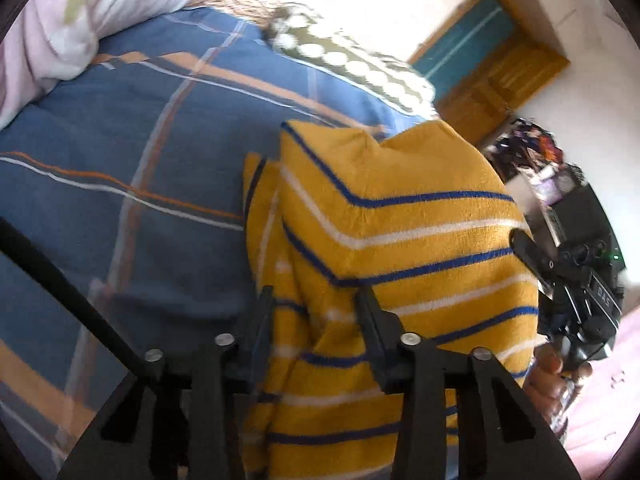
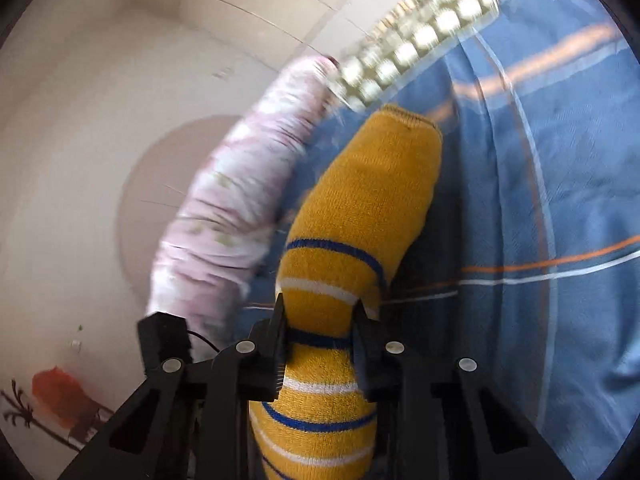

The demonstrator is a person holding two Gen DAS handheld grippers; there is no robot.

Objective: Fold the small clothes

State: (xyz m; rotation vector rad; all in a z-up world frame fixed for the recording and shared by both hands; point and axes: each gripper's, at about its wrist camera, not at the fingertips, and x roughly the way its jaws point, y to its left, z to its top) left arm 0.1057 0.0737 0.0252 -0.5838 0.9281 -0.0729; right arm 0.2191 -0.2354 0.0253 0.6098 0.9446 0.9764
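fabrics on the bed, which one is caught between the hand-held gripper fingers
The yellow striped sweater. Both the left hand-held gripper and the right hand-held gripper clamp it; the pink floral bedding and dotted cloth lie untouched.

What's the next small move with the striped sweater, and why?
Probably carry the sleeve across onto the body and lay it flat. The right gripper pinches the sleeve of the yellow striped sweater; the left gripper grips the bunched body, which is partly lifted off the blue bedsheet, not yet folded.

Counted on the bed

One yellow striped sweater (image 1: pixel 400 216), two grippers (image 1: pixel 316 300) (image 2: pixel 320 312), one pink pillow (image 1: pixel 60 20), one dotted cloth (image 1: pixel 352 64) at twelve o'clock.
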